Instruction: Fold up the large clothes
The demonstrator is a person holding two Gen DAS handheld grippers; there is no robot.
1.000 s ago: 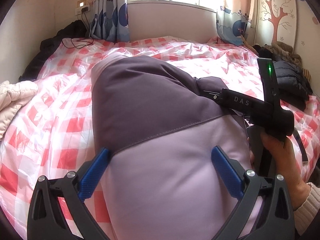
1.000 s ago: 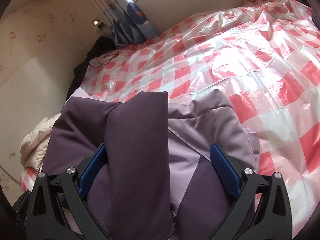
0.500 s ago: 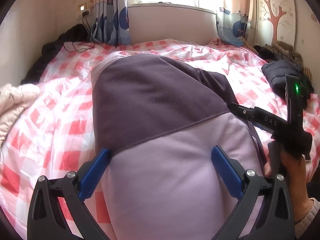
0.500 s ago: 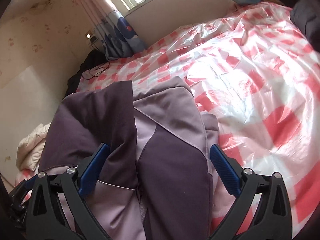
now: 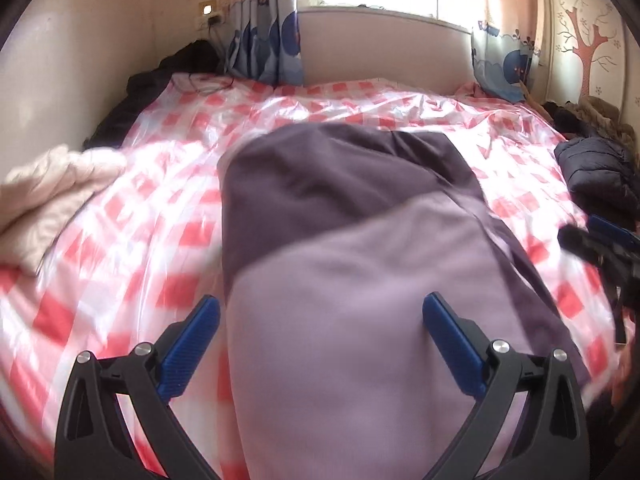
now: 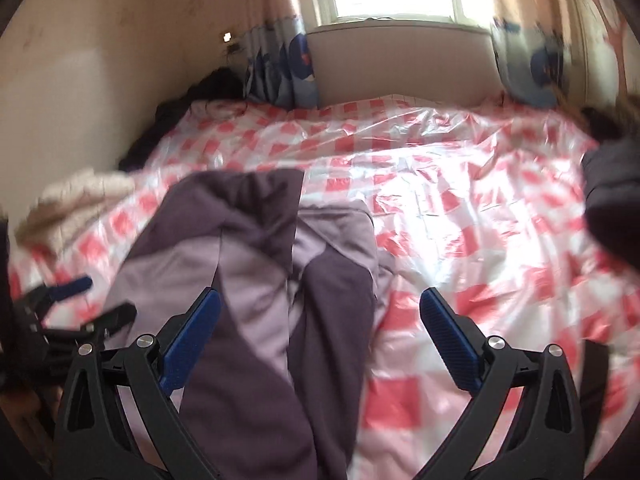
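Observation:
A large two-tone garment (image 5: 340, 200), dark purple and lilac, lies folded lengthwise on the bed. In the left wrist view it fills the middle, and my left gripper (image 5: 320, 302) hangs open just above its lilac near end, holding nothing. My right gripper (image 5: 592, 240) shows blurred at the right edge, off the cloth. In the right wrist view the garment (image 6: 248, 248) lies left of centre with its folded layers overlapping. My right gripper (image 6: 320, 296) is open and empty over the garment's right edge and the bedcover. The left gripper (image 6: 96, 300) appears at the far left.
The bed has a glossy red-and-white check cover (image 5: 140, 220). A cream fluffy garment (image 5: 48, 196) lies at the left edge, a dark padded jacket (image 5: 596, 168) at the right, black clothing (image 5: 160, 80) by the back-left wall. Curtains and a window close the far side.
Both grippers have drawn back from the garment, and both views are motion-blurred. The right gripper has swung to the right, off the purple cloth. The garment stays folded on the bed.

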